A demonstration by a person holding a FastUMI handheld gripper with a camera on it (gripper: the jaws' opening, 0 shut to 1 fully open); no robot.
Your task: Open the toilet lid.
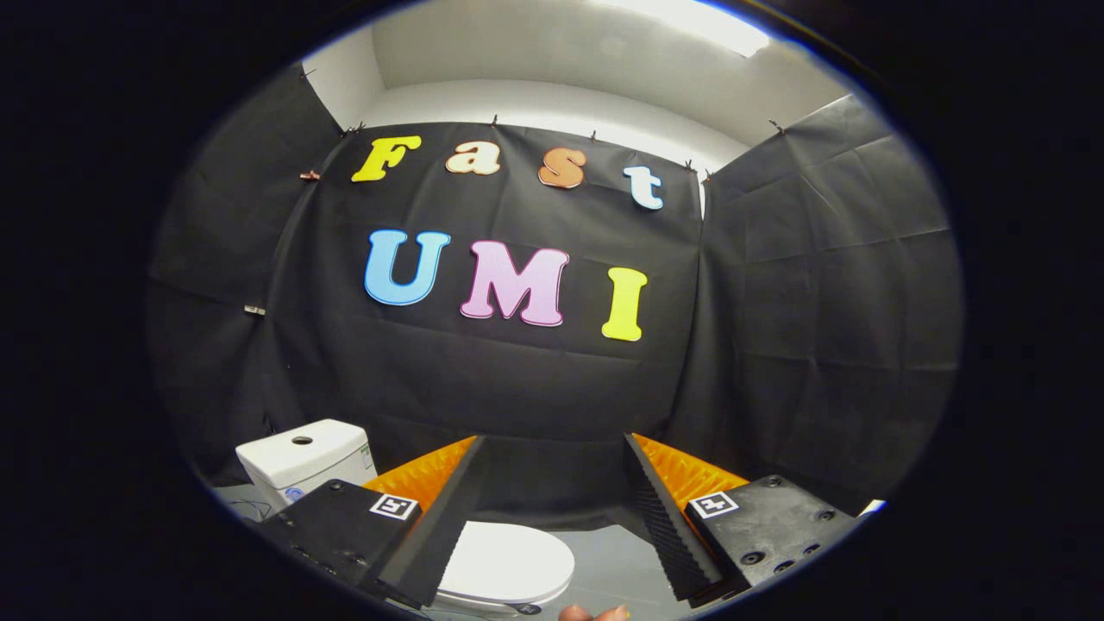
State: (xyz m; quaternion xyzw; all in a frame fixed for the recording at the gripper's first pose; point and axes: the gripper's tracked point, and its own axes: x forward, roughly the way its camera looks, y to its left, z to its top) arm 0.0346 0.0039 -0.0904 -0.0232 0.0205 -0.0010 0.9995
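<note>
Furthest left stands the white cistern (pixel 304 459), beyond the left finger. Next comes the toilet lid (pixel 509 562), closed flat over the bowl, lying low between the fingers and close against the left one. The gripper (pixel 552 492) stands wide open with nothing in its grasp. Fingertips of a hand (pixel 593 614) peek in just below the lid. The lid looks like rigid, glossy plastic, light but slippery, so it is probably best caught at its front rim, farthest from the hinge.
</note>
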